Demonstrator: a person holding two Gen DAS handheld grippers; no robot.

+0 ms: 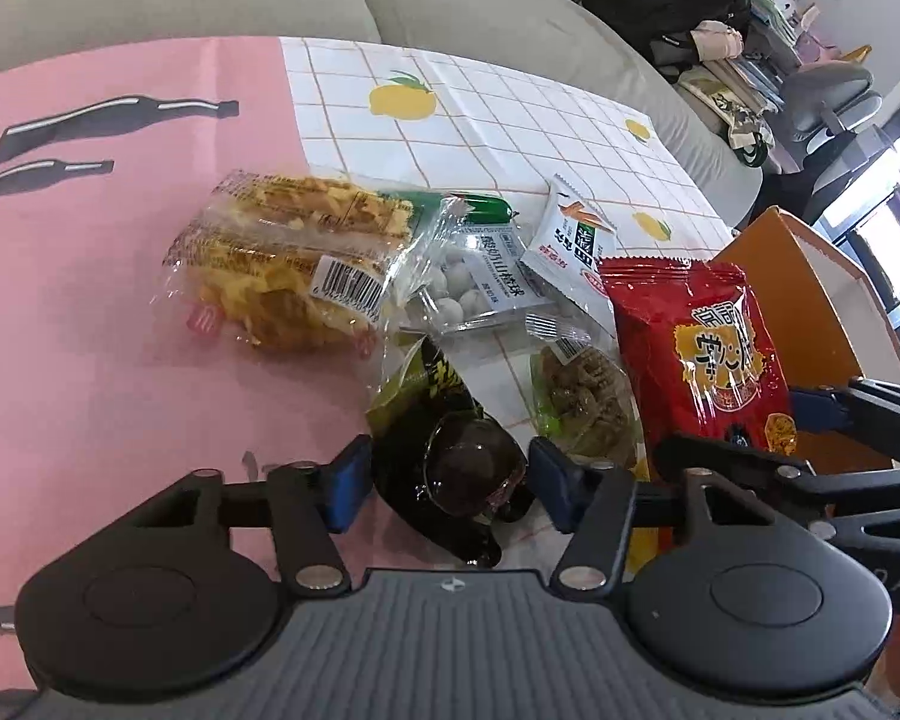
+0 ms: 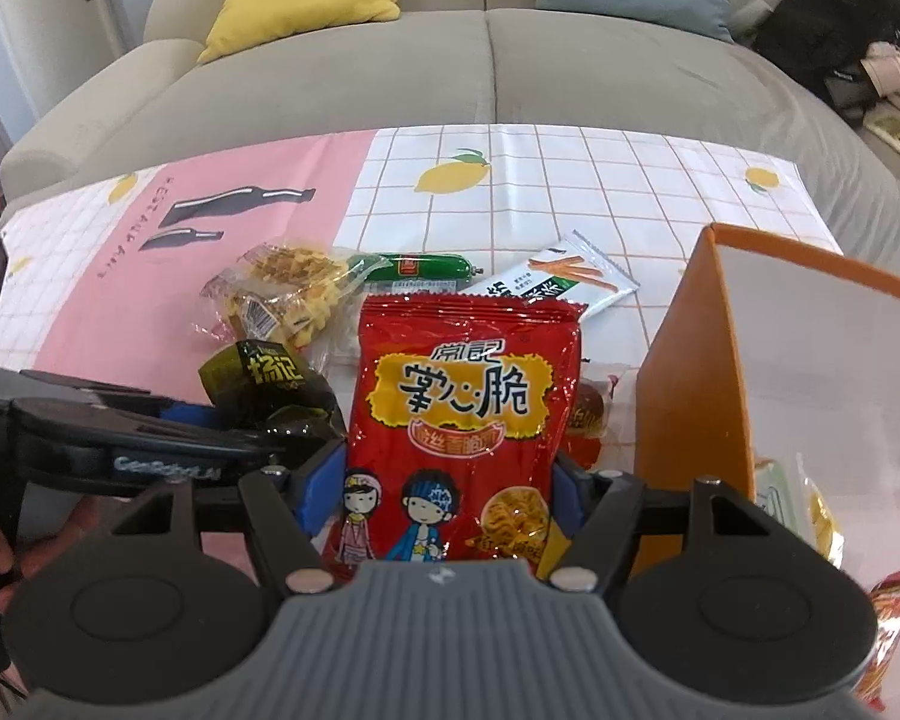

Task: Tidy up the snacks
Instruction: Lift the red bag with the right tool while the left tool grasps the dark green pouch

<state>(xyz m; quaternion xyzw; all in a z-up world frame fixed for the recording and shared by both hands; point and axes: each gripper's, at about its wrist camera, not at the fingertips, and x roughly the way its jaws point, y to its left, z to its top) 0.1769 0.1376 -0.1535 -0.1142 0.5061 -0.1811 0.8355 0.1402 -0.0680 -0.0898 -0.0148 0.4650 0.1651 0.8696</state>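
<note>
My right gripper (image 2: pixel 444 495) is shut on a red noodle-snack bag (image 2: pixel 462 408), holding it upright just left of the orange box (image 2: pixel 690 396). The same red bag (image 1: pixel 702 348) shows at the right of the left wrist view. My left gripper (image 1: pixel 450 489) points down at the table, and its blue pads (image 1: pixel 348 486) lie against both sides of a dark green-black packet (image 1: pixel 444 438) that rests on the cloth. That dark packet (image 2: pixel 270 384) sits left of the red bag in the right wrist view.
Loose snacks lie on the pink and lemon-print cloth (image 1: pixel 120 312): a yellow crisp packet (image 1: pixel 282 264), a green sausage (image 1: pixel 480 207), a packet of white balls (image 1: pixel 480 282), a white stick packet (image 1: pixel 570 246), a brown snack (image 1: pixel 582 396). The box holds several packets (image 2: pixel 822 516). A grey sofa (image 2: pixel 486 72) stands behind.
</note>
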